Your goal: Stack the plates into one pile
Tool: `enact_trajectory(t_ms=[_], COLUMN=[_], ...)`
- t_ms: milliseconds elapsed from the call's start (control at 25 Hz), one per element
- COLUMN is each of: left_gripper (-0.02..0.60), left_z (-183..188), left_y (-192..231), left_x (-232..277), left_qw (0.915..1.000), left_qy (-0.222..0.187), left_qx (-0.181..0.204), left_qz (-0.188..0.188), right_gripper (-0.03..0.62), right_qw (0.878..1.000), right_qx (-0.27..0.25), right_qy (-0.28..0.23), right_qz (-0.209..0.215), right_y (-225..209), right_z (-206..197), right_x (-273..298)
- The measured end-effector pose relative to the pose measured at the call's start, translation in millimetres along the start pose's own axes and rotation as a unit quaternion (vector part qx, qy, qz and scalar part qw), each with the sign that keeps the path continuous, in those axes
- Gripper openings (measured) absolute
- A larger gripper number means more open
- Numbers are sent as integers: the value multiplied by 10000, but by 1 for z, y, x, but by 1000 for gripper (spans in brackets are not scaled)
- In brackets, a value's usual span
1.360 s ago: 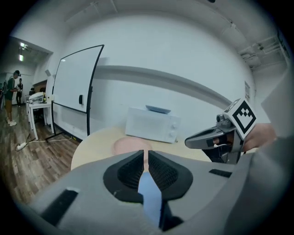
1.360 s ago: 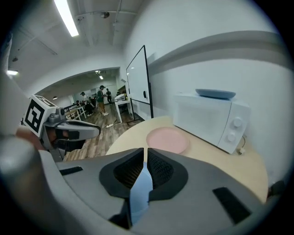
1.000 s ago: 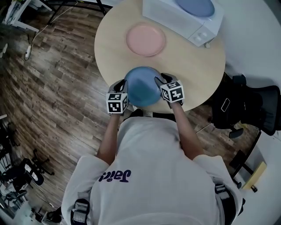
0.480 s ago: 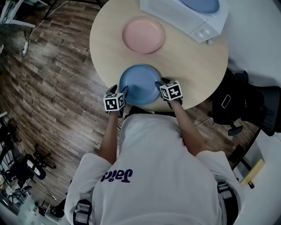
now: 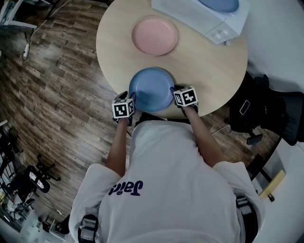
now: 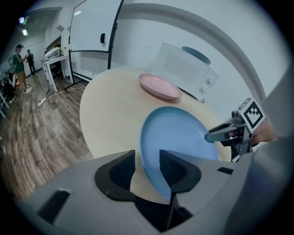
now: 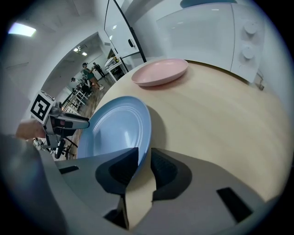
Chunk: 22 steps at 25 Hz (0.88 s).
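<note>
Tabletop (image 5: 209, 66): blue plate (image 5: 152, 89) rim between jaws of left gripper (image 6: 148, 161), right gripper (image 7: 144, 160); both just closing, not yet pinching. Uneven bite could tip plate.

two blue plates (image 5: 152, 89) (image 5: 219, 4), one pink plate (image 5: 155, 36)

Round pale table (image 5: 209, 66), white microwave (image 5: 180, 14) at its far edge, black chair (image 5: 280, 114) beside.

A blue plate (image 5: 152, 89), a pink plate (image 5: 155, 36), on a pale wood table (image 5: 209, 66); floor (image 5: 61, 95) brown planks, cubes (image 5: 123, 109) black-and-white squares, shirt (image 5: 166, 199) white with navy lettering.
</note>
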<state>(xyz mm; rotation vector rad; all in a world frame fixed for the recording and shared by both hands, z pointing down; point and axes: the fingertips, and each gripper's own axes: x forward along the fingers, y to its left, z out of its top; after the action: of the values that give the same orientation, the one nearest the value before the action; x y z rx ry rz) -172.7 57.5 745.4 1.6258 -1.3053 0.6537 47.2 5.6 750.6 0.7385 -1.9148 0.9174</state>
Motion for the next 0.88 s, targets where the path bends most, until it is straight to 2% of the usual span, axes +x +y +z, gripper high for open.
enact_trajectory(t_ms=[160,280,560,760,880], left_gripper=[90,44,31,29,28], left_z=[-3,-4,0,20,39], left_y=[4,8,3,-7,-11], left_x=[-3,-3,-9,-21,-26], left_qw=[9999,9998,9995,9993,9995], left_qy=[48,75,79,89,24], left_qx=[7,-71,-305,-315,-261], left_qz=[96,144,-29,-161,-170], right_gripper=[84,71,55,54,51], right_qw=[9999,10000,9999,9999,9999], right_qx=[60,48,120,-44,27], right_qy=[-12,15,82,0,-69], right_qz=[86,49,17,-116,-139], right_y=[2,2,-1,-6,-10], right_z=[-3,-2,-1,15,27], right_x=[0,-2,-10,-25,-32])
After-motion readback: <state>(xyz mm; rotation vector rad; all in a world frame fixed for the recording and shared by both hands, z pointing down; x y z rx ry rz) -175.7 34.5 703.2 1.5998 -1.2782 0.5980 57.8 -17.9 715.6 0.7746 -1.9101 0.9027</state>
